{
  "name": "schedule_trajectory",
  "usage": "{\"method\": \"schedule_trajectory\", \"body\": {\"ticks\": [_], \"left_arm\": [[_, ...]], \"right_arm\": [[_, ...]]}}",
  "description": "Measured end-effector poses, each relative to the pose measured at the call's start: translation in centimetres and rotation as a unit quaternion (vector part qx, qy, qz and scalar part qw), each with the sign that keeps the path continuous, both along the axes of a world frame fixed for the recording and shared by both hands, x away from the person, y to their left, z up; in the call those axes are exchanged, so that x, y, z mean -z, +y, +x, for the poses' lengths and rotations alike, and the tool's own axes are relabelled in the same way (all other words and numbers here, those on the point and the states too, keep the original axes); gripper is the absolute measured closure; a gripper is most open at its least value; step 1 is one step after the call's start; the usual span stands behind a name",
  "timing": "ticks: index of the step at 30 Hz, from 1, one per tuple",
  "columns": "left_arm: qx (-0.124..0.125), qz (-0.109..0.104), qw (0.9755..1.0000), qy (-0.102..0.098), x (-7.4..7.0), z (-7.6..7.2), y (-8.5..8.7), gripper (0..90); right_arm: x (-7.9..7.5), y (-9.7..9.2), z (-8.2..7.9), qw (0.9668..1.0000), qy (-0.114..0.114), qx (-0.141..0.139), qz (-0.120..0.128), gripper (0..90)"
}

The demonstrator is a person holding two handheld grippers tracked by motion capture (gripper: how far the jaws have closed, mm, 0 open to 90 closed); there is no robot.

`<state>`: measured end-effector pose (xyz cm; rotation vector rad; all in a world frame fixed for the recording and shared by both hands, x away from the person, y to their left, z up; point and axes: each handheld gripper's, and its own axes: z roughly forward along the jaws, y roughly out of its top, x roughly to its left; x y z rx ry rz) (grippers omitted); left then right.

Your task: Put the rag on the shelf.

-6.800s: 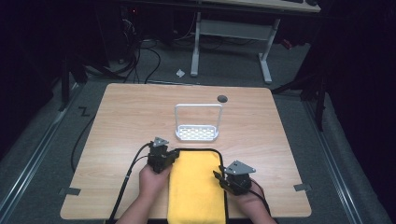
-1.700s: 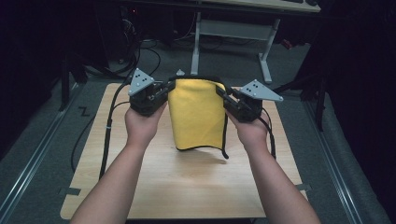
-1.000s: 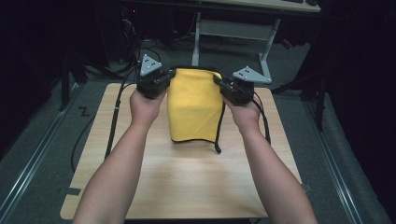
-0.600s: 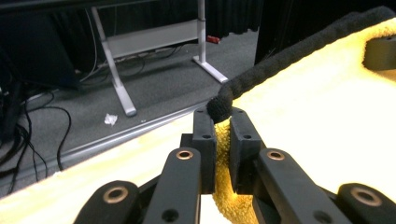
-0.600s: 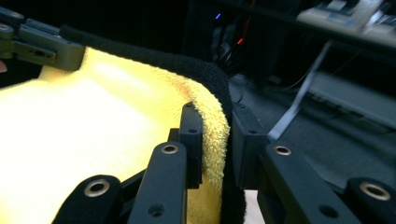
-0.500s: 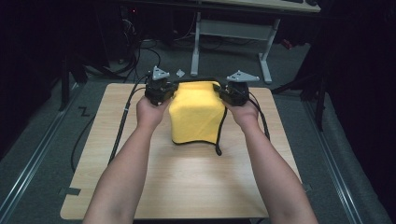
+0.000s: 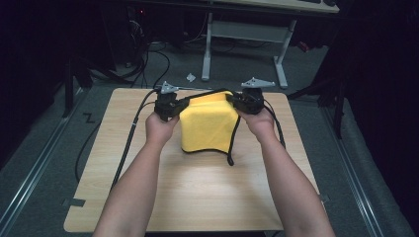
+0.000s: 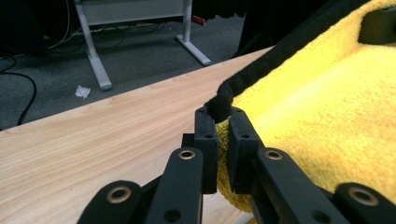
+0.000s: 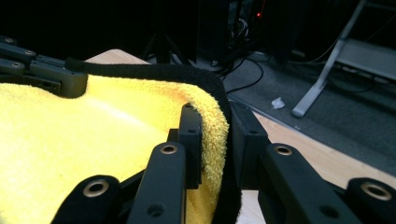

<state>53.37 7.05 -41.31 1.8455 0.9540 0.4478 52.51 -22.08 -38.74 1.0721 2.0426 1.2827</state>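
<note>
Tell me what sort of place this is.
Probably a lab or workshop set up for recording, not a home: a bare wooden table on grey carpet, cables trailing across the floor, and the metal legs of a desk in a dark room behind.

The yellow terry towel [image 7: 207,123] has a black bound edge. It hangs folded over, its top near the table's [image 7: 148,197] far edge, a black edge strip dangling at its right side

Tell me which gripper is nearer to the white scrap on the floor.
Left. The left gripper holds the towel just short of the scrap; the right gripper is farther off sideways.
</note>
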Motion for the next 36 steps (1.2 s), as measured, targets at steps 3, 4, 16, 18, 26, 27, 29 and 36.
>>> {"method": "schedule_trajectory", "body": {"ticks": [3, 4, 16, 18, 26, 27, 29, 36], "left_arm": [[0.003, -0.001, 1.0000, 0.007, 0.3, 0.1, 0.0, 84.6], [0.004, -0.001, 0.9999, 0.009, 0.4, 0.1, 0.1, 84.6], [0.019, -0.027, 0.9985, 0.044, 3.4, -0.1, 0.7, 84.5], [0.019, -0.025, 0.9983, 0.049, 4.2, -0.2, 0.7, 84.5], [0.020, -0.037, 0.9976, 0.054, 5.2, -0.7, 1.0, 84.4], [0.021, -0.037, 0.9976, 0.054, 5.2, -0.7, 1.0, 84.3], [0.023, -0.038, 0.9974, 0.057, 5.4, -0.8, 1.0, 84.3], [0.026, -0.039, 0.9966, 0.068, 5.8, -1.1, 0.9, 83.5]], "right_arm": [[0.3, -0.3, 0.2, 0.9999, 0.013, -0.004, 0.005, 76.6], [0.4, -0.4, 0.2, 0.9998, 0.018, -0.004, 0.008, 76.6], [2.4, -0.8, 0.5, 0.9983, 0.047, -0.006, 0.033, 76.0], [3.2, -0.9, 0.6, 0.9980, 0.056, -0.004, 0.030, 76.0], [4.9, -1.0, 0.5, 0.9954, 0.073, 0.000, 0.062, 75.2], [5.0, -1.1, 0.5, 0.9949, 0.076, 0.001, 0.066, 74.6], [5.1, -1.2, 0.6, 0.9944, 0.078, 0.001, 0.071, 72.9], [5.6, -1.5, 0.6, 0.9925, 0.090, 0.015, 0.082, 65.6]]}}
